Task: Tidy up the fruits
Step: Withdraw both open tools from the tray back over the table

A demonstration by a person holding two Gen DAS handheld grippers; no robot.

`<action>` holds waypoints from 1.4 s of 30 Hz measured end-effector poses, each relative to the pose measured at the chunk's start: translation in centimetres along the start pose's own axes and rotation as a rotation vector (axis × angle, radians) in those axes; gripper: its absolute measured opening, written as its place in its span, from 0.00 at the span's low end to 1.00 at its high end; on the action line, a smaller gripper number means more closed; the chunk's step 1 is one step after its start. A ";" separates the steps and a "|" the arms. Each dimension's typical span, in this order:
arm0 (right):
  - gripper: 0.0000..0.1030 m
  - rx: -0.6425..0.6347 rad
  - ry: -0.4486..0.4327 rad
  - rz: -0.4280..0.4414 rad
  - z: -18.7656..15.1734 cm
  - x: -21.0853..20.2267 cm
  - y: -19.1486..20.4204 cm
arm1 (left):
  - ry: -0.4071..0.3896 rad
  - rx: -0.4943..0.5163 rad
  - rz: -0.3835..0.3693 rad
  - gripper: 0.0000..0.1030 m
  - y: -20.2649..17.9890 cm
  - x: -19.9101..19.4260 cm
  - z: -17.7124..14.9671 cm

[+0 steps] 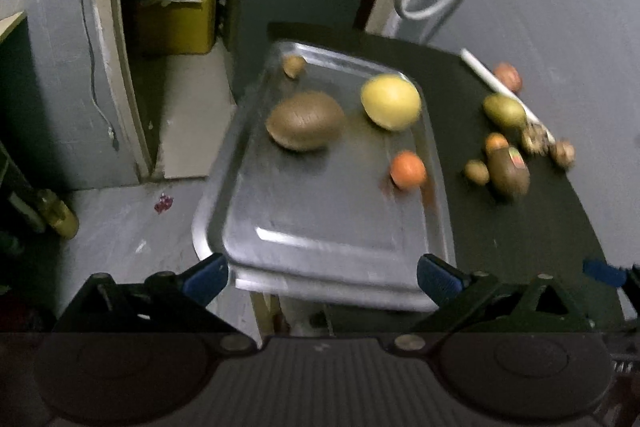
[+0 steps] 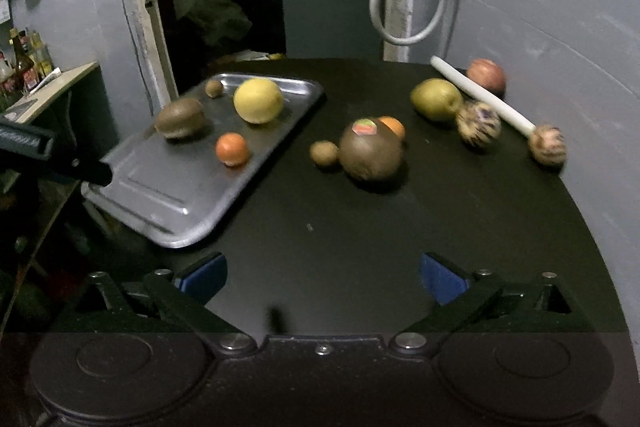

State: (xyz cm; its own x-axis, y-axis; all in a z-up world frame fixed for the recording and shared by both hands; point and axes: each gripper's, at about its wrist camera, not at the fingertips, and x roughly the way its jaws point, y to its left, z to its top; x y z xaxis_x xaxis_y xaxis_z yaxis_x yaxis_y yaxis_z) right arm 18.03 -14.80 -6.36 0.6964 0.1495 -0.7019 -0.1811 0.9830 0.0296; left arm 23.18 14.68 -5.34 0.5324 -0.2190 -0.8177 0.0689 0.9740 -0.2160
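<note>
Dim room, grey walls, a dark round table (image 2: 320, 227) pushed against them. The right gripper (image 2: 323, 279) hangs over bare tabletop, fingers spread wide, nothing between them. The left gripper (image 1: 322, 277) is spread just as wide and empty too, poised at the near edge of the steel tray (image 1: 328, 227), which overhangs the table's left side.

On the tray, four fruits: a big brown one (image 2: 180, 117), a yellow one (image 2: 258, 101), a small orange one (image 2: 232, 149) and a little brown one (image 2: 214, 88) at the far corner.

Still loose on the table, seven: a big brown fruit with a sticker (image 2: 370, 149), a small brown one (image 2: 324, 153) touching it, an orange one (image 2: 394, 127) tucked behind, a green one (image 2: 436, 99), a red one (image 2: 486, 75) by the wall, and two mottled balls (image 2: 478, 124) beside a white stick (image 2: 480, 93).

So, by my read, we're mid-sort, between picks. Next up is probably the right gripper going forward to the sticker fruit's cluster; the pieces touch, so it should close on one alone.
</note>
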 end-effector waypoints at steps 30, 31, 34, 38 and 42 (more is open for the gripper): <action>0.99 0.068 0.084 -0.161 -8.0 -4.3 -10.7 | 0.136 0.402 -0.055 0.99 -14.2 1.7 -4.7; 0.99 0.079 0.082 -0.164 -7.9 -4.2 -11.2 | 0.136 0.419 -0.057 0.99 -14.7 1.8 -4.6; 0.99 0.102 0.073 -0.162 -7.7 -3.8 -12.4 | 0.123 0.479 -0.055 0.99 -16.3 2.1 -4.1; 0.99 0.099 0.065 -0.139 -7.0 -3.0 -13.8 | 0.101 0.550 -0.049 0.99 -18.1 2.7 -3.0; 0.99 0.053 0.073 -0.109 -5.8 -1.9 -15.0 | 0.074 0.613 -0.035 0.99 -19.2 3.5 -1.9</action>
State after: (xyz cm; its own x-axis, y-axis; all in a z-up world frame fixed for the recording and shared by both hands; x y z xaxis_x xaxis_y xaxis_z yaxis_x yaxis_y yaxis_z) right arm 15.38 -30.45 -9.59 0.6574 0.0349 -0.7527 -0.0685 0.9976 -0.0136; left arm 22.13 -4.90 -5.07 0.4627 -0.2338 -0.8552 0.5693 0.8178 0.0844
